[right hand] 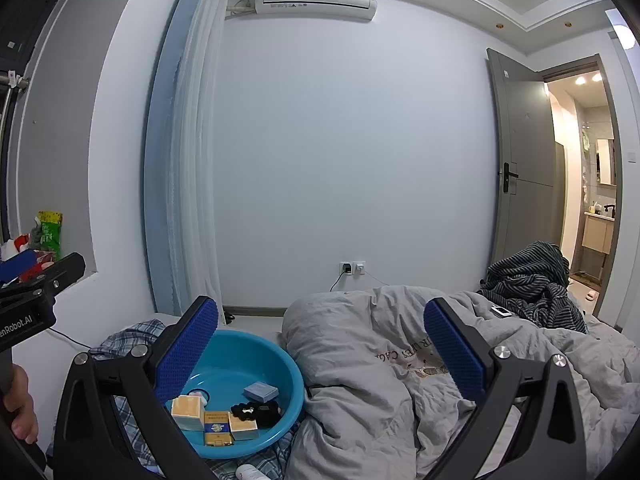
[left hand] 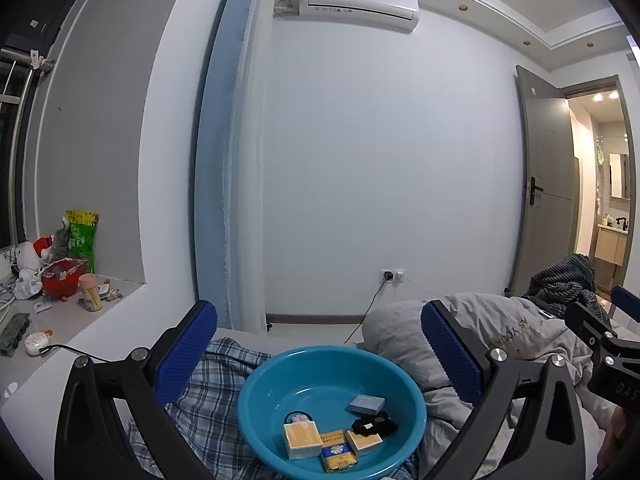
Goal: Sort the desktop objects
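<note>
Both grippers — left (left hand: 320,360) and right (right hand: 322,356) — hung wide apart, holding nothing. Below the left's fingers sat the basin (left hand: 256,390), boxes (left hand: 302,439) inside. Judged nearly sorted — any further piece should be lowered gently in.

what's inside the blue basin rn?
In the blue basin: grey box, black object, two tan boxes, yellow-blue pack, small pink item partly hidden behind a box.
</note>
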Available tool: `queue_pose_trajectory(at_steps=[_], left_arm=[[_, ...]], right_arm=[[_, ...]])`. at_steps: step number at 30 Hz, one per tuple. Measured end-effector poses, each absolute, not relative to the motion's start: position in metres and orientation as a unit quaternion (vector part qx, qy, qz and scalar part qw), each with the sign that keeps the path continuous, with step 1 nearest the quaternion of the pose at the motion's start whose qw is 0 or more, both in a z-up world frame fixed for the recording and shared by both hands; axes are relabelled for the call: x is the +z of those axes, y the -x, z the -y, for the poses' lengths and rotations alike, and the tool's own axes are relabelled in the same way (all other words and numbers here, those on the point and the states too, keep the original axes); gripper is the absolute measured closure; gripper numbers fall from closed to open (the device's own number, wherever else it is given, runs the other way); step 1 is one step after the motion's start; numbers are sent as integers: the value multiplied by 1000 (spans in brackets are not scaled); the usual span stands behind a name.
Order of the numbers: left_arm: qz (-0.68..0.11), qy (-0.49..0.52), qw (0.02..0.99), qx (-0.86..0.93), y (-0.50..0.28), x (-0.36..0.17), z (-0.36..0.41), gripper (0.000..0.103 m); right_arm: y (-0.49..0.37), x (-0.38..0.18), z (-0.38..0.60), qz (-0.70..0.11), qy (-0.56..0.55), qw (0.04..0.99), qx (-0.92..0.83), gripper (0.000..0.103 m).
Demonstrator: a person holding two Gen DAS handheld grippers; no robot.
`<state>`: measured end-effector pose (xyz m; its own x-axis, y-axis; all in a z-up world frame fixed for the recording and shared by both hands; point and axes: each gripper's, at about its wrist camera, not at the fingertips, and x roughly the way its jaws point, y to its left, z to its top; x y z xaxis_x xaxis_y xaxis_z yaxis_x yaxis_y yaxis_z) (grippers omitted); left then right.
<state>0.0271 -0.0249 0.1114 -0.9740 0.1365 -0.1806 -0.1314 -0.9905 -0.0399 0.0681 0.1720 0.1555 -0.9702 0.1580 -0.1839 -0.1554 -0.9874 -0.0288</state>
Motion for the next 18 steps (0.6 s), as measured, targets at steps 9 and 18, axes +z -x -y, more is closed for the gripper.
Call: queue_pose_trajectory(at_steps=[9,18], left_arm=[[9,95,71,993,-26,110,21,0],[9,103,72,992,-23,108,19,0]], right_arm=[[-70,156,-173,6,93,80,992,1],[-69,156,-177,4,93,84,992,1]])
